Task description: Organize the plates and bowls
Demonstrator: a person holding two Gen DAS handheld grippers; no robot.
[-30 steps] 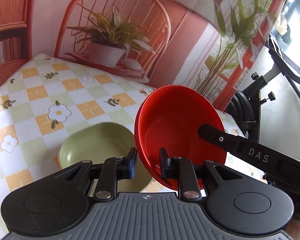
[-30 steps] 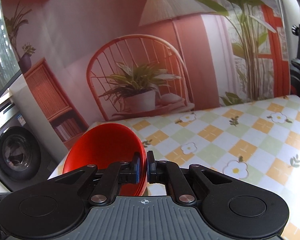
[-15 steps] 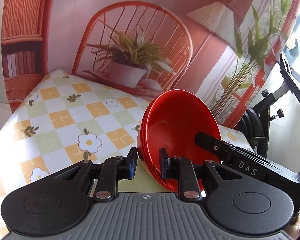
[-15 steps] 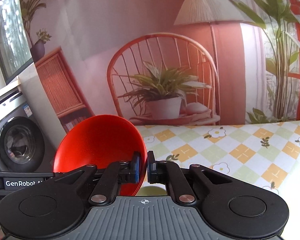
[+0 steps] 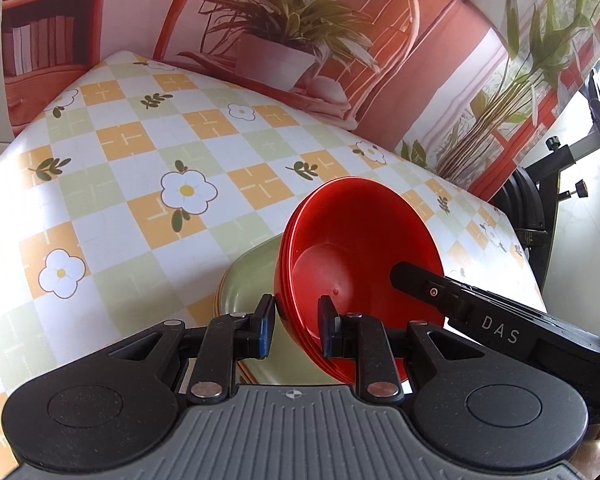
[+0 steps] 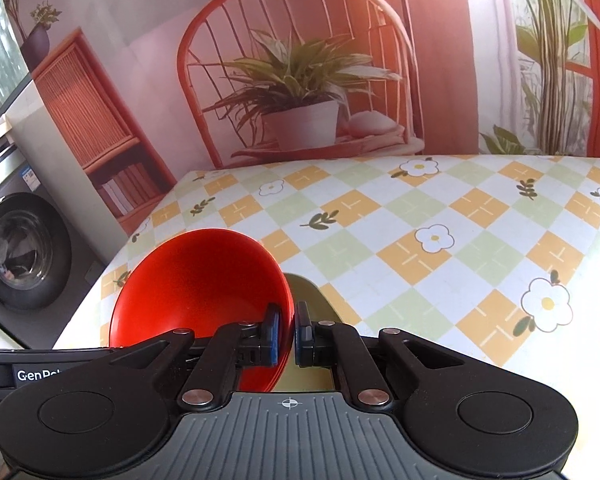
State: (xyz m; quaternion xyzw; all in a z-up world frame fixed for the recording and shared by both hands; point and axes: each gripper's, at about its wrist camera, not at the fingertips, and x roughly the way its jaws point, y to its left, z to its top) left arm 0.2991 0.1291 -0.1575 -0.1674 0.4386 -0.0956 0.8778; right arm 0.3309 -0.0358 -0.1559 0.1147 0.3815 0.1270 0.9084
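Between the left gripper's fingers sits the tilted red bowls' rim, clamped above the green plate, while, right view, the right gripper pinches the opposite rim, probably sharing the load for stacking.

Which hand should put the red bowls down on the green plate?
Probably both together: the left hand-held gripper and right hand-held gripper each pinch opposite rims of the stacked red plastic bowls, tilted over the pale green plate.
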